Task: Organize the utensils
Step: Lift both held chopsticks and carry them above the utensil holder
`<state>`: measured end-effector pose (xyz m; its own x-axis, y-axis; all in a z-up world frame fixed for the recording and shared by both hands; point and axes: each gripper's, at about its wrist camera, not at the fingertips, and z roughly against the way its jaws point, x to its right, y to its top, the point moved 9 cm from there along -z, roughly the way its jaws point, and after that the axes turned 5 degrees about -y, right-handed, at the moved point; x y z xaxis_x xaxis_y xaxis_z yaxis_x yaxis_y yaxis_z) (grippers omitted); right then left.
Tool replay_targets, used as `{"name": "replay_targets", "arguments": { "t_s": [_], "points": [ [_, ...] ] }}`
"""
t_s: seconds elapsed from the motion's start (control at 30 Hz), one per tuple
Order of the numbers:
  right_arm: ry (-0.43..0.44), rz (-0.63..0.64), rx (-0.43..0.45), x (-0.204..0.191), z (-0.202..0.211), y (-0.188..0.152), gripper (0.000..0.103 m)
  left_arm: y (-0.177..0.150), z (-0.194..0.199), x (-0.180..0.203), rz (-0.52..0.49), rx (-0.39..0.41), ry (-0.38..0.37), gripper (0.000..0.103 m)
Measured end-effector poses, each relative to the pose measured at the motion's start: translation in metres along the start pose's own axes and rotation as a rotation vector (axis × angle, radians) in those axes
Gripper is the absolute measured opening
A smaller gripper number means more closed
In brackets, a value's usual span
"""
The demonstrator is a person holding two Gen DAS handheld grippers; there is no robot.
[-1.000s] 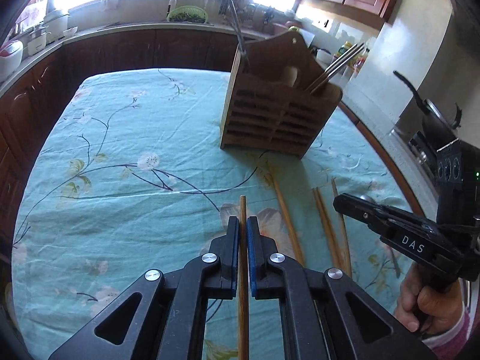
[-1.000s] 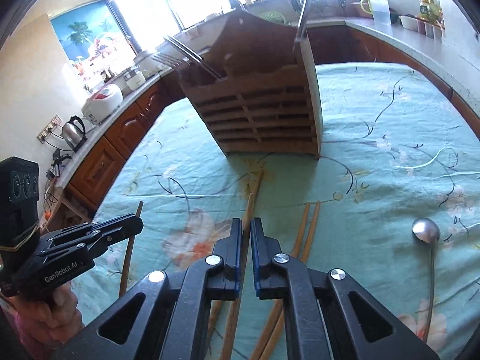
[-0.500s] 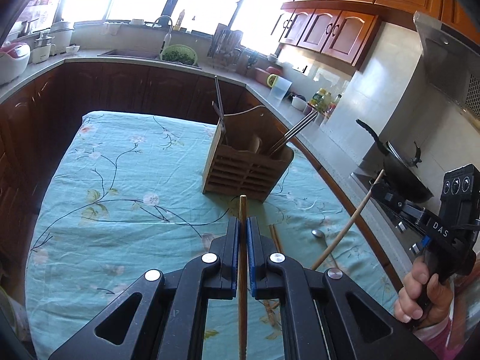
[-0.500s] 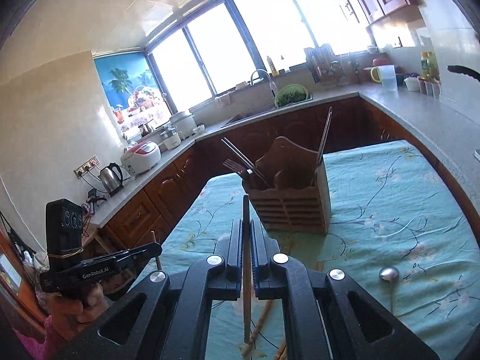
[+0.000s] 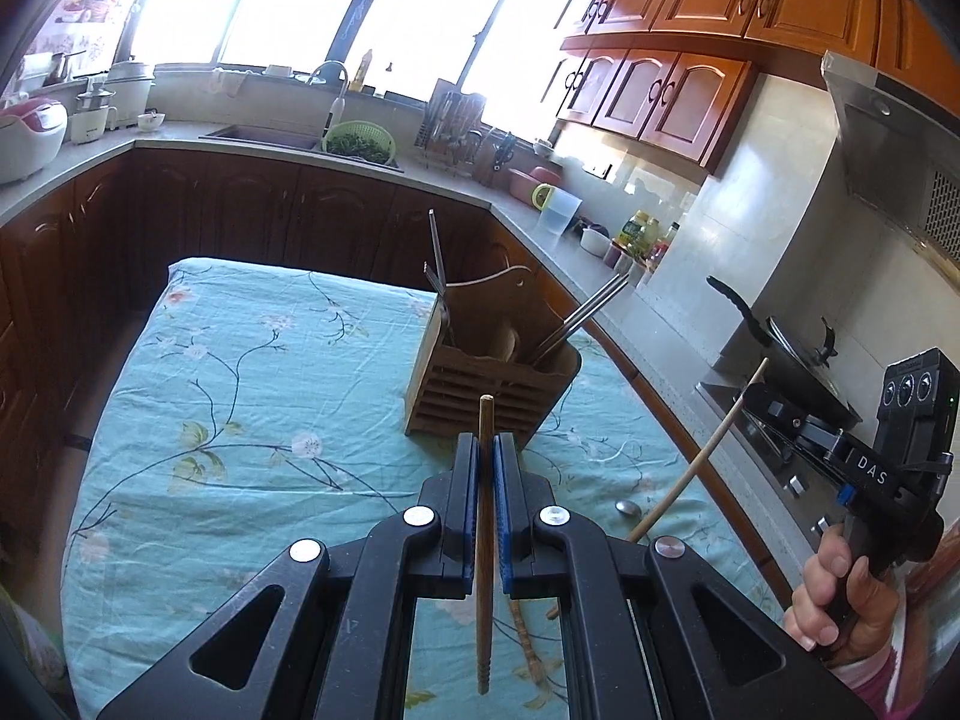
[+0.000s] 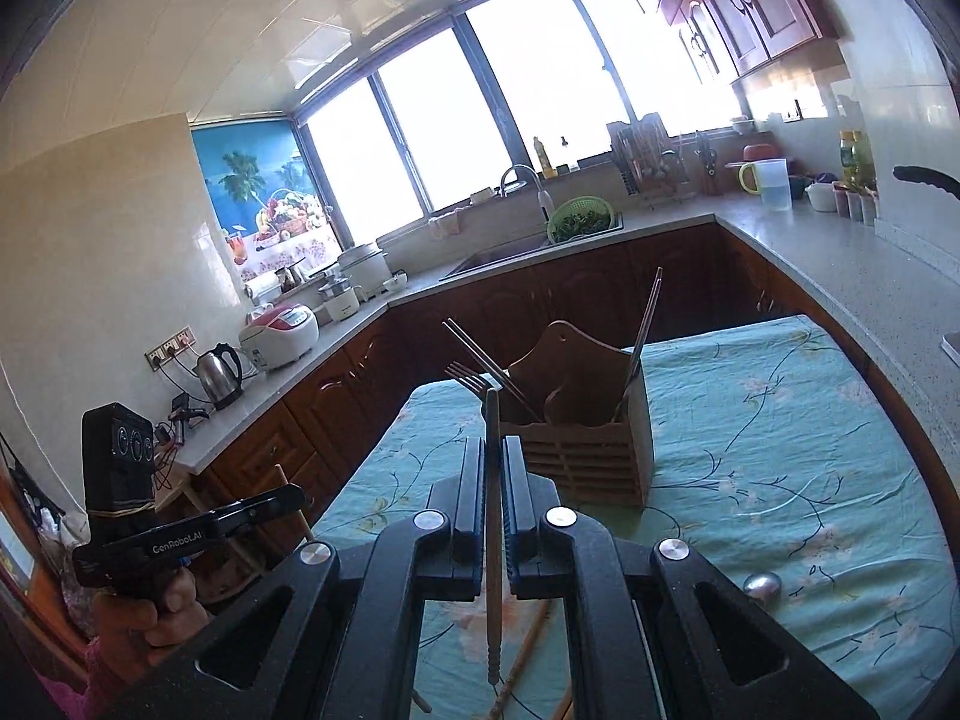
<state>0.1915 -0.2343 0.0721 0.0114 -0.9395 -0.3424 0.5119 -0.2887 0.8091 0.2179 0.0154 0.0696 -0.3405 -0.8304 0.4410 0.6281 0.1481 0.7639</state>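
Observation:
My left gripper (image 5: 486, 450) is shut on a wooden chopstick (image 5: 483, 540), held above the table. My right gripper (image 6: 493, 450) is shut on another wooden chopstick (image 6: 492, 570), also lifted. The right gripper shows at the right of the left wrist view (image 5: 750, 399) with its chopstick (image 5: 696, 462) slanting down. The left gripper shows at the left of the right wrist view (image 6: 288, 495). A wooden utensil holder (image 5: 489, 378), also in the right wrist view (image 6: 585, 450), stands ahead on the table and holds metal chopsticks, a fork and a wooden spoon.
The table has a teal floral cloth (image 5: 240, 396). More wooden chopsticks (image 6: 522, 660) and a metal spoon (image 6: 762, 585) lie on it near me. Kitchen counters (image 6: 840, 264) run behind and to the right, with a stove and pan (image 5: 798, 360).
Both grippers have risen from the table with their chopsticks, and the views have tilted up toward the windows. The holder now looks farther off.

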Motion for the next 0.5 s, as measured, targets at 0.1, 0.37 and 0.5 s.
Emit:
{"name": "replay_targets", "arguments": {
  "t_s": [0.1, 0.37, 0.5],
  "points": [
    [-0.003, 0.006, 0.022, 0.000, 0.002, 0.010, 0.005, 0.011, 0.003, 0.002, -0.013, 0.030, 0.002, 0.003],
    [-0.019, 0.014, 0.074, 0.003, -0.001, 0.038, 0.005, 0.041, 0.005, 0.002, -0.026, 0.100, -0.003, 0.003],
    [-0.034, 0.013, 0.093, 0.009, -0.009, 0.053, 0.005, 0.060, 0.000, 0.001, -0.043, 0.133, -0.003, 0.003]
  ]
}}
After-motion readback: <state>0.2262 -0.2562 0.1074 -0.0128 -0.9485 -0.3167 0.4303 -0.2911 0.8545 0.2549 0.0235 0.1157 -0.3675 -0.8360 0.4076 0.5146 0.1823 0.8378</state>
